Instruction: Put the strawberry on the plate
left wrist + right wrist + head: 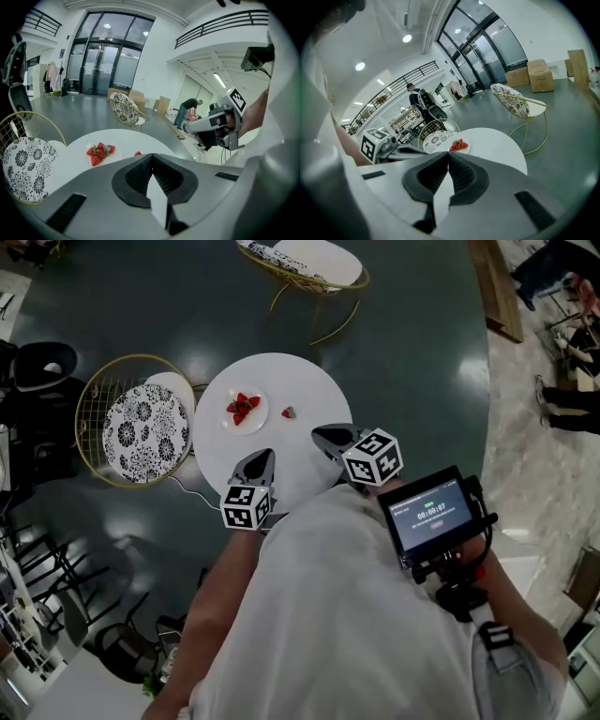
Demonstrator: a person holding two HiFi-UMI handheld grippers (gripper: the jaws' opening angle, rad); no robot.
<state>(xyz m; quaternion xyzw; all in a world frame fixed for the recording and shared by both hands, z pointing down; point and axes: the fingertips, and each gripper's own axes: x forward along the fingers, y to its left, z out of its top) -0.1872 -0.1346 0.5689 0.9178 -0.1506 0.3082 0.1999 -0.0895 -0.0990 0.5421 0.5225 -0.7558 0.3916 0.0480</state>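
Okay, nothing of the task is done yet. The round white worktop (pixel 309 390) sits ahead of you, and both tools hang over its near edge. Your left tool (pixel 266 456) has its jaws pressed together with nothing between them, and your right tool (pixel 319 436) is the same, closed and empty. Neither touches anything.

The plate (pixel 259 420) lies out past the tip of your left tool, with a small pile of cut berries (pixel 242 407) already on it. The loose strawberry (pixel 289 412) is on the bare worktop, just beside the plate on the right-tool side and not touching it. It's ahead of both tips, between their lines, and a bit nearer the right one.

All of it is left to do: open, reach, grip, lift, and set it on the plate.
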